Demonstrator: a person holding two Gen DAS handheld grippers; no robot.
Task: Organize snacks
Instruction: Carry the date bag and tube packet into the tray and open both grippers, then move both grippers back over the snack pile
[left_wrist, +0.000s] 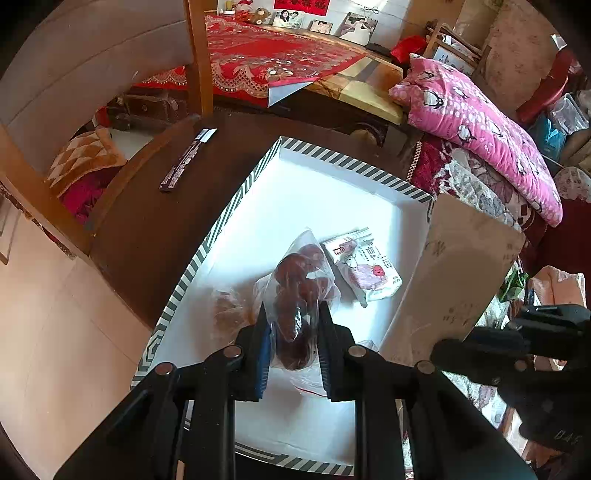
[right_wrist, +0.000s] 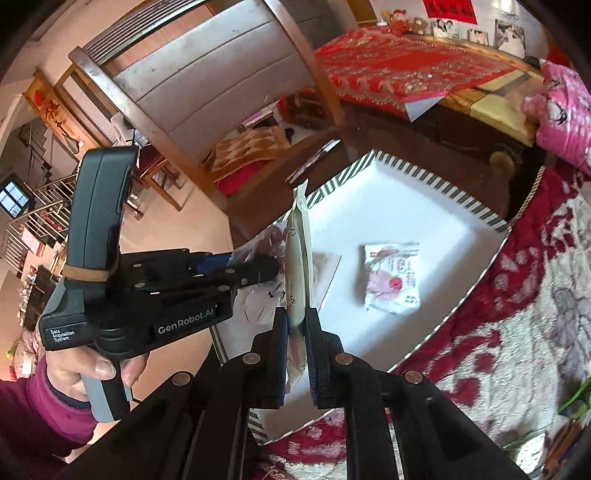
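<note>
The left tool (left_wrist: 291, 314) grips a clear bag of dark snacks (left_wrist: 295, 291) above the white box (left_wrist: 332, 184); the right tool (right_wrist: 295, 314) clamps a flat packet (right_wrist: 300, 258) (edge-on). Lower gently beside the pink packet (left_wrist: 364, 264).

Dark round table (left_wrist: 147, 236) carries striped-rim white tray (left_wrist: 207, 243); dark narrow packet (left_wrist: 186, 160) lies beside tray.

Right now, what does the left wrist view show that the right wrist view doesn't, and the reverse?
Left wrist only: the left gripper head-on, shut on a clear bag of dark red snacks, and the brown packet's broad face.

Right wrist only: the person's hand holding the left gripper's handle, and the right gripper shut on that packet, seen edge-on.

Both: the striped-rim white box and the pink-and-white packet lying in it.
</note>
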